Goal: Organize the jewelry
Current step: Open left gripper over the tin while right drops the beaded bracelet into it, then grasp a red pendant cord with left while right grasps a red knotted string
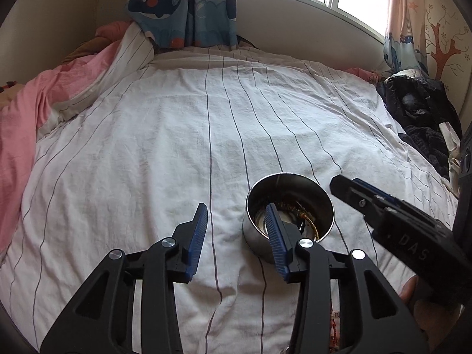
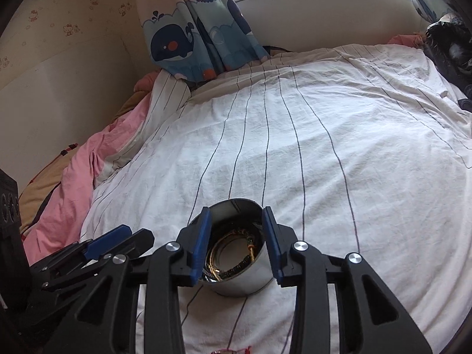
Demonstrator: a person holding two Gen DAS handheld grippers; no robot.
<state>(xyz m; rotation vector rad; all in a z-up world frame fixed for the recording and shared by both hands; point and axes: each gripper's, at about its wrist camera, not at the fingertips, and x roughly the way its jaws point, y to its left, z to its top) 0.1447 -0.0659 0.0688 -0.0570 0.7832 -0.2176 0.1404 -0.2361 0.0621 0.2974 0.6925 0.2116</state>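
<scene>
A shiny steel bowl point(image 1: 295, 187) point(image 2: 244, 283) stands on the white striped bedsheet point(image 1: 183, 135). Gold chains and a bangle point(image 1: 306, 219) point(image 2: 219, 265) lie coiled inside it. My left gripper point(image 1: 236, 211) is open over bare sheet just left of the bowl; its right finger point(image 1: 274, 236) crosses the bowl's left rim in the picture. My right gripper point(image 2: 236, 211) is open and hangs over the bowl's mouth, with nothing between its blue pads point(image 2: 200, 244). Each gripper also shows in the other view: the right gripper point(image 1: 354, 194), and the left gripper point(image 2: 118, 236).
Pink bedding point(image 1: 26, 124) is bunched along the left side of the bed. Dark clothes point(image 1: 419, 109) are piled at the right edge. Whale-print curtains point(image 2: 183, 41) hang at the far end under a window. A small red cord item point(image 2: 233, 350) lies at the near edge.
</scene>
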